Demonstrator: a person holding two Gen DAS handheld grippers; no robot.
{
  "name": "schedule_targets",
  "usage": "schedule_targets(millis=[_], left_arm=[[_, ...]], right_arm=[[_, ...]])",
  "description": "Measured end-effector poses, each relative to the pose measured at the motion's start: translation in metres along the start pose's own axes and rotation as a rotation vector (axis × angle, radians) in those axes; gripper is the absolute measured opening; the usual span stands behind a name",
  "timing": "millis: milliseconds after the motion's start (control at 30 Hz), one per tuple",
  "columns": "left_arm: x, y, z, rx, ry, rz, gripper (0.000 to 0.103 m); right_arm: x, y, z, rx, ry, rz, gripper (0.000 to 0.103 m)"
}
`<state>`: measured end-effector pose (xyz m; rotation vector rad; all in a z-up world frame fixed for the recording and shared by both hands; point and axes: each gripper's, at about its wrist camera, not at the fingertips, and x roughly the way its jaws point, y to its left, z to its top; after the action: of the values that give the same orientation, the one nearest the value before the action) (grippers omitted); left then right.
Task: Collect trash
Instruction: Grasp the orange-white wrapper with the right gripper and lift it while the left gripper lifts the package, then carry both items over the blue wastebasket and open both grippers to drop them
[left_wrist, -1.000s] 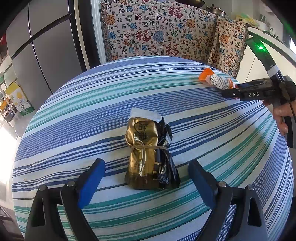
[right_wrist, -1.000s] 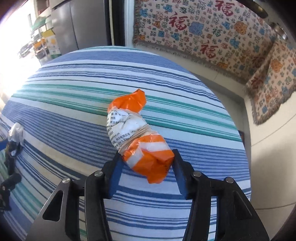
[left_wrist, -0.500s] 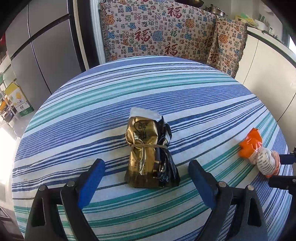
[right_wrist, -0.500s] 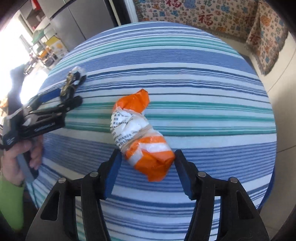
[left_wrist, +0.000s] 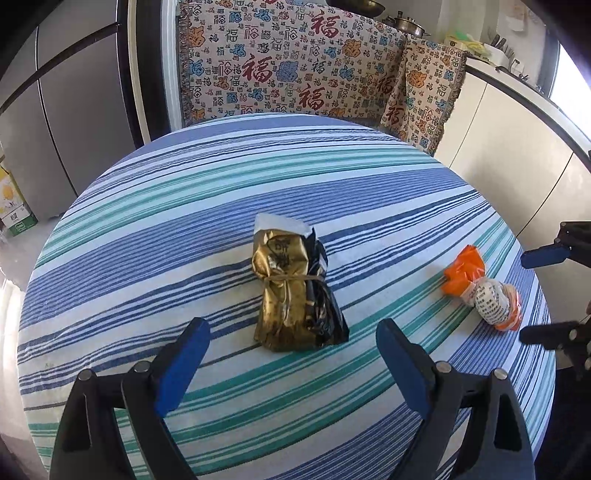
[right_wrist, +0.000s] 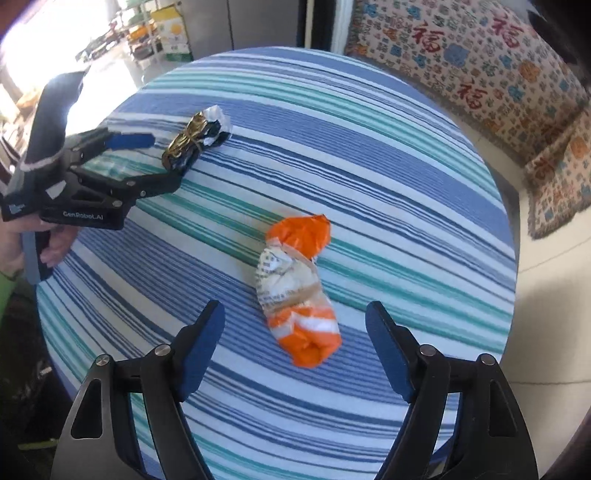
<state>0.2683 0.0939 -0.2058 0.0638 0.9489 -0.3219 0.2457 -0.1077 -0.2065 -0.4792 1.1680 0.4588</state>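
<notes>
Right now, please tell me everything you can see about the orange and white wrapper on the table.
The orange and white wrapper is a crumpled, glossy plastic packet, rolled into a bundle and bound at the middle by a thin band. Both ends are orange; the white middle carries small print. It lies on its side on the striped tablecloth, between the opening fingers of the right gripper, which do not touch it.

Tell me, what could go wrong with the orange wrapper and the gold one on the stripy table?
The orange-and-white wrapper lies loose between the right gripper jaws, which are opening, and near the table's edge; a nudge might push it off. The gold-and-black wrapper bundle sits ahead of the open left gripper; its crinkly foil could slip when squeezed.
</notes>
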Motion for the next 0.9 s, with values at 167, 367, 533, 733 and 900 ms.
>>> schedule_targets(millis=[167, 367, 533, 733, 900], left_arm=[[0.014, -0.002, 0.013, 0.004, 0.039, 0.034, 0.084], [0.009, -0.002, 0.011, 0.001, 0.025, 0.031, 0.038], [-0.010, -0.025, 0.004, 0.011, -0.021, -0.013, 0.034], [-0.031, -0.082, 0.004, 0.072, -0.056, -0.092, 0.034], [-0.047, -0.145, 0.015, 0.129, -0.094, -0.191, 0.034]], right_arm=[[0.024, 0.009, 0.020, -0.025, 0.059, -0.040, 0.073], [0.010, -0.009, 0.006, 0.084, 0.025, 0.002, 0.037], [-0.014, -0.038, -0.022, 0.200, -0.054, 0.040, 0.036], [-0.048, -0.085, -0.064, 0.386, -0.157, 0.101, 0.037], [-0.085, -0.131, -0.115, 0.520, -0.238, 0.073, 0.037]])
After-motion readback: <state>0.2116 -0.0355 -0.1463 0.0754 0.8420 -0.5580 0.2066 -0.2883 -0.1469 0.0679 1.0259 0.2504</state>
